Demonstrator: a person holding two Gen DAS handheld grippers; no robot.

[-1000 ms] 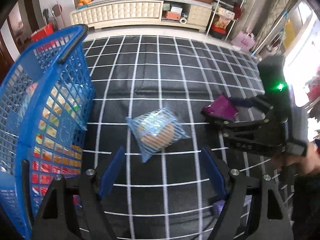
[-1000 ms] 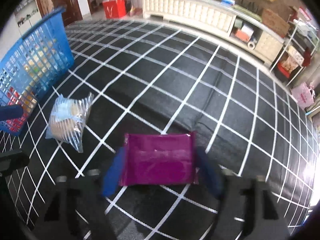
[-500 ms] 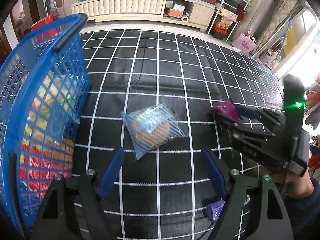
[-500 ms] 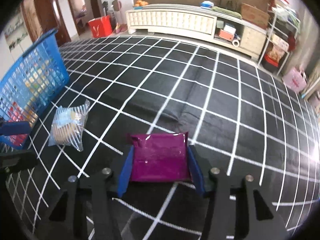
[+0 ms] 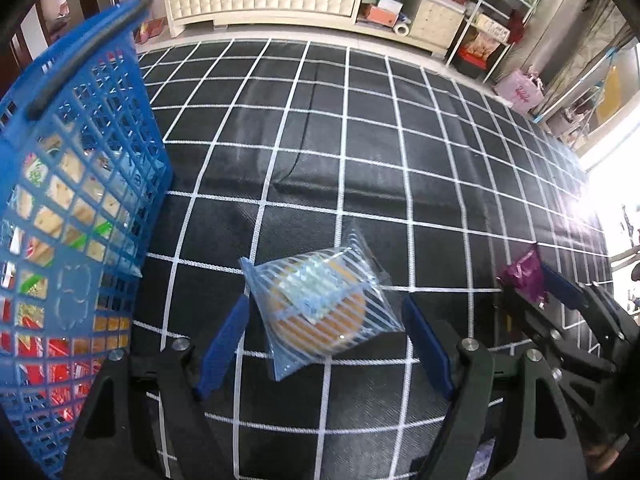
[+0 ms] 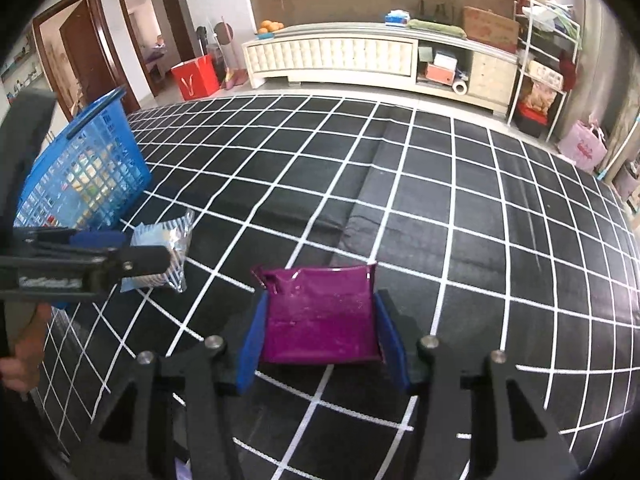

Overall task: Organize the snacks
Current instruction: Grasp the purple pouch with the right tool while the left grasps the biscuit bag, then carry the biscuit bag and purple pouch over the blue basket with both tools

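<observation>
Snacks partly sorted: several sit in the blue basket at left. Right claw is clamped on the purple packet; left claw, jaws apart, straddles the striped cake packet on the checked mat.

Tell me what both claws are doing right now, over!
Right claw clamped on shiny purple snack packet. Left claw open, straddling blue-striped clear-wrapped round cake, not gripping. Blue plastic mesh basket alongside. Nothing blocking.
</observation>
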